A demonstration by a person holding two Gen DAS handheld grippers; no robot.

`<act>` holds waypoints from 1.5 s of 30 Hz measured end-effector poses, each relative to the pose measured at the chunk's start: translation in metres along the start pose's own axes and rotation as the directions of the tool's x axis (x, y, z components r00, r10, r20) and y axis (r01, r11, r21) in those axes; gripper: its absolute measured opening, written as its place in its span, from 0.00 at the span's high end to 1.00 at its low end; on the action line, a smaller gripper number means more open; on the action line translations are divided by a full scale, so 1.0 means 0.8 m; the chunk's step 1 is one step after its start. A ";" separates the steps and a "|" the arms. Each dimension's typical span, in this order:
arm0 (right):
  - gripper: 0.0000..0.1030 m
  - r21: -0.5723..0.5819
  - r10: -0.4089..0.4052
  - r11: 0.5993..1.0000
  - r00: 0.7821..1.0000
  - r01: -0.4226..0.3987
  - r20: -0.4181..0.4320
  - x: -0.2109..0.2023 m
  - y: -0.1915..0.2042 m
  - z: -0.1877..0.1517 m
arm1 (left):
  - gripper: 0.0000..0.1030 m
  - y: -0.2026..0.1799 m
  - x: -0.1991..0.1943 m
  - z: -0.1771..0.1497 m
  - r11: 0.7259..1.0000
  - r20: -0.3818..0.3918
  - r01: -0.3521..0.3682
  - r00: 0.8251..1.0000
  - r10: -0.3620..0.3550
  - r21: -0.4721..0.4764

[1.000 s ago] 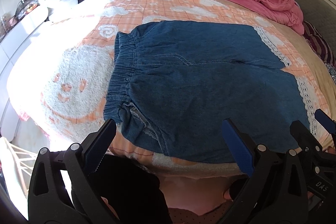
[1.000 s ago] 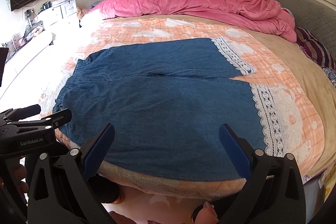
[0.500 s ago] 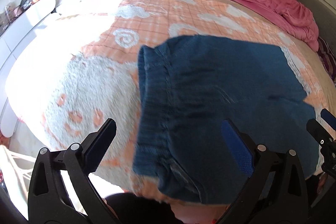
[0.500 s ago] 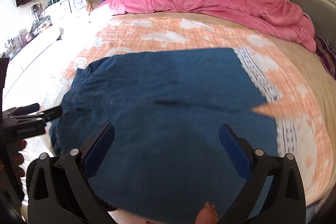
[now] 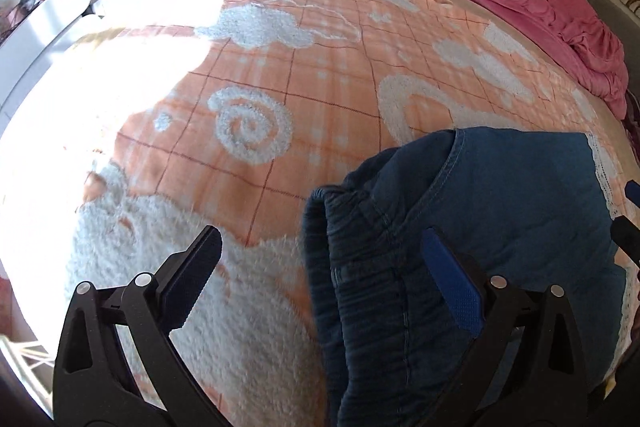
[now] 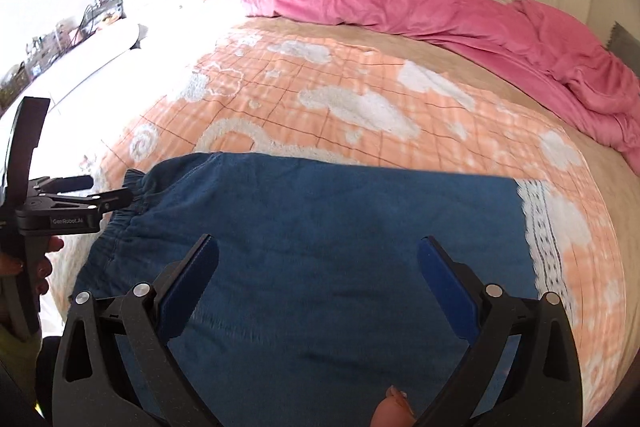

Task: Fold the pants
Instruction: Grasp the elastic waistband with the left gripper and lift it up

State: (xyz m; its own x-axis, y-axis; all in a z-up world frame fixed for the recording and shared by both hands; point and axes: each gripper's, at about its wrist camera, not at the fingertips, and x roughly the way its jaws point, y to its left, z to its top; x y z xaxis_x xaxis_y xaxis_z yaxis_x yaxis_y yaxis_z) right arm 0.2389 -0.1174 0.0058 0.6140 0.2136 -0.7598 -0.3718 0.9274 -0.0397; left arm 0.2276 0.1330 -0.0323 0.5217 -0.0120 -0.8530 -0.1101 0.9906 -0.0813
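Since a second ago, we have brought both claws low over the blue denim pants (image 6: 320, 247) on the bed (image 6: 360, 99). Left claw (image 5: 320, 279) and right claw (image 6: 318, 277) gape wide, holding nothing. Next, we judge, each must pinch an edge for the first fold.

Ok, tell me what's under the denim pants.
The denim pants lie on the orange patterned blanket, which shows around them. Whatever is directly beneath the cloth is covered.

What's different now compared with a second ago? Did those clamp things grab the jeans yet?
Both have moved in low over the denim pants, which now fill more of each view. The left gripper has shifted toward the elastic waistband; the right gripper hangs over the middle. Neither has taken hold: both sets of jaws stay open. The pants still lie flat on the orange blanket.
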 end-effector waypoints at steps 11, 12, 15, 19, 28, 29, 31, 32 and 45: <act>0.04 -0.256 -0.056 0.966 0.994 0.029 -0.097 0.099 0.030 0.052 | 0.62 -0.001 0.031 0.004 0.997 0.041 0.083 0.996 -0.082 -0.007; 0.04 -0.268 -0.042 0.963 0.992 0.010 -0.116 0.109 0.031 0.058 | 0.66 -0.002 0.029 0.004 0.994 0.047 0.108 0.993 -0.107 -0.011; 0.04 -0.308 -0.011 0.951 0.987 -0.040 -0.163 0.137 0.035 0.071 | 0.75 -0.001 0.019 0.003 0.991 0.078 0.133 0.988 -0.132 -0.002; 0.04 -0.382 -0.012 0.922 0.979 -0.067 -0.201 0.161 0.044 0.077 | 0.76 0.002 -0.012 0.001 0.983 0.161 0.183 0.970 -0.182 0.010; 0.85 -0.339 0.187 0.907 0.959 -0.251 -0.212 0.142 0.057 0.057 | 0.77 -0.014 -0.037 -0.008 0.985 0.207 0.144 0.965 -0.161 0.096; 0.87 -0.309 0.197 0.918 0.963 -0.247 -0.186 0.128 0.053 0.051 | 0.77 -0.013 -0.039 -0.009 0.985 0.210 0.141 0.965 -0.159 0.099; 0.90 -0.282 0.204 0.929 0.968 -0.238 -0.144 0.105 0.049 0.043 | 0.77 -0.013 -0.048 -0.015 0.985 0.230 0.135 0.961 -0.156 0.104; 0.90 -0.264 0.208 0.936 0.971 -0.233 -0.121 0.091 0.045 0.038 | 0.77 -0.015 -0.052 -0.018 0.985 0.237 0.129 0.960 -0.153 0.112; 0.90 -0.156 0.198 0.969 0.979 -0.190 0.040 -0.063 0.046 -0.052 | 0.75 -0.036 -0.118 -0.096 0.972 0.233 0.166 0.951 -0.203 0.167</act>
State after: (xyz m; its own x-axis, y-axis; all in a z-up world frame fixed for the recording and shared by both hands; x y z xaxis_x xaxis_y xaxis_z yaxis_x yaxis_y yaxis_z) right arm 0.1657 -0.1065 0.0157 0.5556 0.4055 -0.7259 -0.5859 0.8104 0.0042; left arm 0.1168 0.0952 0.0107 0.7155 -0.1806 -0.6748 0.1214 0.9834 -0.1346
